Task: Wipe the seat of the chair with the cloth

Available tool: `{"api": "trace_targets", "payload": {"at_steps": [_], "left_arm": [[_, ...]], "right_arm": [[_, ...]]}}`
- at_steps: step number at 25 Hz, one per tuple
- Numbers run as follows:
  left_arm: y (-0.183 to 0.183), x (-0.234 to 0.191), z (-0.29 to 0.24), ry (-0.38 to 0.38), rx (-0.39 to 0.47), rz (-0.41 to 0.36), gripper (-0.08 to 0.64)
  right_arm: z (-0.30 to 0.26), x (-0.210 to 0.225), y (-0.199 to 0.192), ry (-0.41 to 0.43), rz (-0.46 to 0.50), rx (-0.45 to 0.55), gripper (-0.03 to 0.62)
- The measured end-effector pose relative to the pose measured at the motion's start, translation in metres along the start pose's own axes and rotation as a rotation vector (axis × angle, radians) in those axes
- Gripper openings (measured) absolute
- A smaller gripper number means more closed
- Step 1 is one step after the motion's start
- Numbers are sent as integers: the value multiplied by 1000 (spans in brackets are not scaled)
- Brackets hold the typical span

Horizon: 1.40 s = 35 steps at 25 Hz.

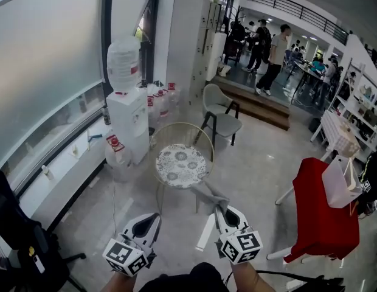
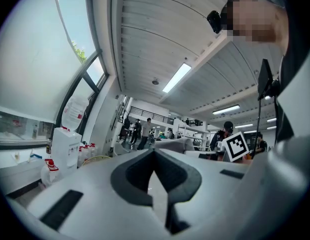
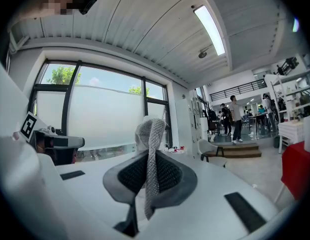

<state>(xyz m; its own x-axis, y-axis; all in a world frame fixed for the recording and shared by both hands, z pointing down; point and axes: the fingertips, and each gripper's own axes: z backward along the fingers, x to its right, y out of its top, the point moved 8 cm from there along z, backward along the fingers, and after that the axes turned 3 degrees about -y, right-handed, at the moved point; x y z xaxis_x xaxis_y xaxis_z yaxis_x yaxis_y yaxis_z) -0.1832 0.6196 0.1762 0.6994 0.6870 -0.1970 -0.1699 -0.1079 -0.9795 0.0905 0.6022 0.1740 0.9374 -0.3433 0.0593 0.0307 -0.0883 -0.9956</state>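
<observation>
The chair [image 1: 181,165], with its round patterned seat and thin gold wire back, stood on the pale floor [image 1: 261,169] a little beyond the two grippers. The right gripper [image 1: 218,209] was clenched on the grey cloth [image 1: 211,193]. In the right gripper view a knitted strip of it stood up between the dark pads [image 3: 170,176] and bunched above the tips. In the head view the cloth spread from those tips towards the near right edge of the seat, but whether it touched the seat could not be told.

The left gripper [image 1: 154,217] hung to the left, near the seat's near edge but apart from it. Its jaws were drawn together at the tips with nothing between them.

A white water dispenser [image 1: 129,111] with a bottle on top stood to the far left by the window. A grey chair [image 1: 220,113] stood farther off. A red-draped piece of furniture [image 1: 319,218] was at the right, with a white bag [image 1: 340,182] hanging against it. People stood in the far room.
</observation>
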Motion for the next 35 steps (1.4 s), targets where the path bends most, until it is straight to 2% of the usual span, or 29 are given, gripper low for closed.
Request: {"api": "trace_targets", "payload": {"at_steps": [5,10,19,27,31,35], "left_arm": [[-3,-11,-9,-7,-7,13,6],[-5,-29,-36,23,-21,7,6],[14,-63,-120,55,-1,-2,6],[17,-89,-195,99,-16,-12,6],[21,-89,-232,63,6,-27,6],[22,-93,-267,69,10,-18,6]], "right_arm": [[-18,2,-3,9,2,-14,23],[-48,20,0,30,-20,21,23],[-130,86,26,66,-17,66,23],[-184,149,32,68,-52,79,23],[-205,182,33,62,-66,76,23],[-227,209,37,73,-66,72,23]]}}
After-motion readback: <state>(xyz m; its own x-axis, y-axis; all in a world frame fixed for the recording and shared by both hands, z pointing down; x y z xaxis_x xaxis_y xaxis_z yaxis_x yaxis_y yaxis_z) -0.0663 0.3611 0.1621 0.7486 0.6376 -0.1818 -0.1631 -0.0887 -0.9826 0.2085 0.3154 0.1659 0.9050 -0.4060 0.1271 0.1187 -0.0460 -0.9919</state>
